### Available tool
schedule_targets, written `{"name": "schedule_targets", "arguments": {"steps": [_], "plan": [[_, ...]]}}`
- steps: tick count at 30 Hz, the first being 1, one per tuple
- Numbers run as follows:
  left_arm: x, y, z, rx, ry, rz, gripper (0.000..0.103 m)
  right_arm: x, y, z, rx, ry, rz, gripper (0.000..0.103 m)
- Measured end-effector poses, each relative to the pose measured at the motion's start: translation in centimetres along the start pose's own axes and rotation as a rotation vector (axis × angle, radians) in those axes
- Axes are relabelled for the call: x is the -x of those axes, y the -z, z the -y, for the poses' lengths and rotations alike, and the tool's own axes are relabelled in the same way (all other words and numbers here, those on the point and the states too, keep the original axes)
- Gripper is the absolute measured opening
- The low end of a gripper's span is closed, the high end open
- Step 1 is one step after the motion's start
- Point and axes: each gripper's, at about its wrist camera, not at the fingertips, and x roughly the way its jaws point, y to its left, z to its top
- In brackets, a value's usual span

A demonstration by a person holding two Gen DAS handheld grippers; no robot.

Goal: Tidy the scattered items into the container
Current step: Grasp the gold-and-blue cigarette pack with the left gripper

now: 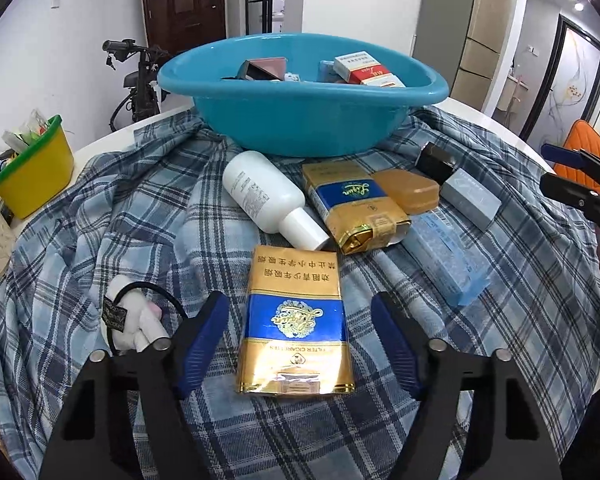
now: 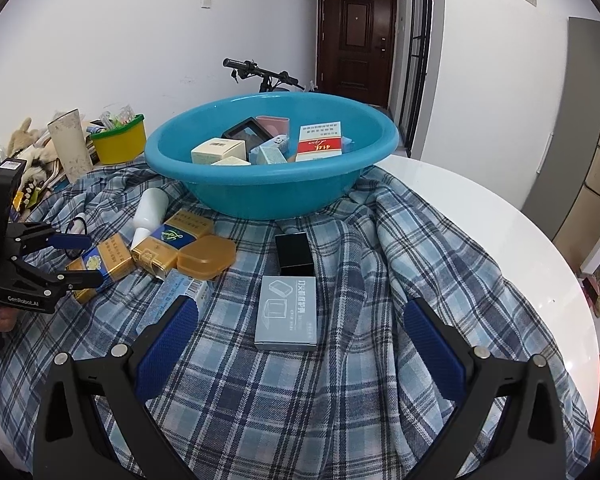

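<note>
A round white table (image 2: 480, 216) is draped with a blue plaid cloth (image 1: 112, 220); the table's bare rim shows at far left and along the right. At the left edge stands a yellow tub (image 1: 36, 172). Next, low on the cloth, lies a small white toy (image 1: 134, 322), just beside the left gripper (image 1: 300, 336). Its jaws stand apart around a gold pack (image 1: 296, 320), a gap visible on each side. Beyond it cluster a white bottle (image 1: 264, 194), a second gold pack (image 1: 352, 204), an amber case (image 1: 406, 190), a clear blue box (image 1: 446, 260), a grey box (image 2: 288, 308) and a black box (image 2: 294, 252). The teal basin (image 1: 300, 120) sits at the far edge, already holding several boxes. The right gripper (image 2: 300, 344) has jaws wide apart, empty, the grey box lying between them. Open cloth lies to its right.
</note>
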Motion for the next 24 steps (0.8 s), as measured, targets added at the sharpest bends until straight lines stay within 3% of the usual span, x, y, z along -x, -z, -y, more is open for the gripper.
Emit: {"name": "schedule_targets", "arguments": {"steps": [3,16,24], "plan": [[-0.1,0.0,0.1,-0.005,0.002,-0.008,0.068,-0.2,0.0,0.0,-0.002,-0.001,-0.005,0.103],[-1.7,-0.3,0.8,-0.046,-0.002,-0.062,0.066,-0.5,0.3,0.7,-0.032,-0.003,-0.021,0.103],[-2.5,-0.3,1.4,-0.077,-0.072,-0.071,0.066,-0.6,0.4,0.9,-0.036,0.0,-0.025,0.102]]}}
